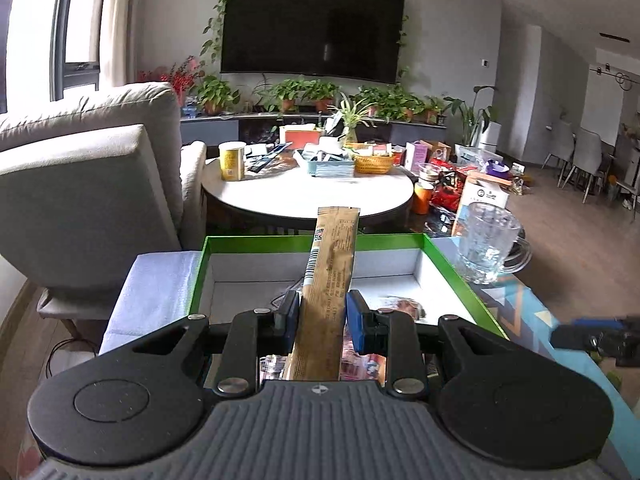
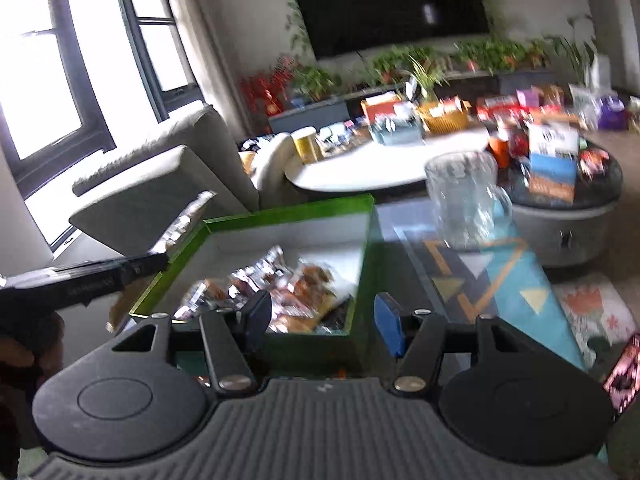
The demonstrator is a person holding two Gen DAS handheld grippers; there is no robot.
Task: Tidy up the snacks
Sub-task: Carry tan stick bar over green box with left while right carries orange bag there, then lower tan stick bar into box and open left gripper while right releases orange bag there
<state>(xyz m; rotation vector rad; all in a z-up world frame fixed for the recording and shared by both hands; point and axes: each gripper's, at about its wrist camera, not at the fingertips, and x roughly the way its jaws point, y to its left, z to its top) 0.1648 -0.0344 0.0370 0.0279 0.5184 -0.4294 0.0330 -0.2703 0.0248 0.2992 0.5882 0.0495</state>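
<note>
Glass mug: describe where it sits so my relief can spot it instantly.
Find the green-edged box of snacks on the patterned tabletop. Just past its far right corner stands the glass mug, upright. It is the only clear, handled vessel there.

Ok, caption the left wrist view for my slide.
Left claw holds a brown snack stick packet above the green-rimmed box.

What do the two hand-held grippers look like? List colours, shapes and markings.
Left hand-held gripper: black linkage arms with silver rivets, two round black discs, a ribbed grey body bearing a small crosshair mark, and blue pads on its fingers. Right hand-held gripper: same build, one blue pad showing.
</note>
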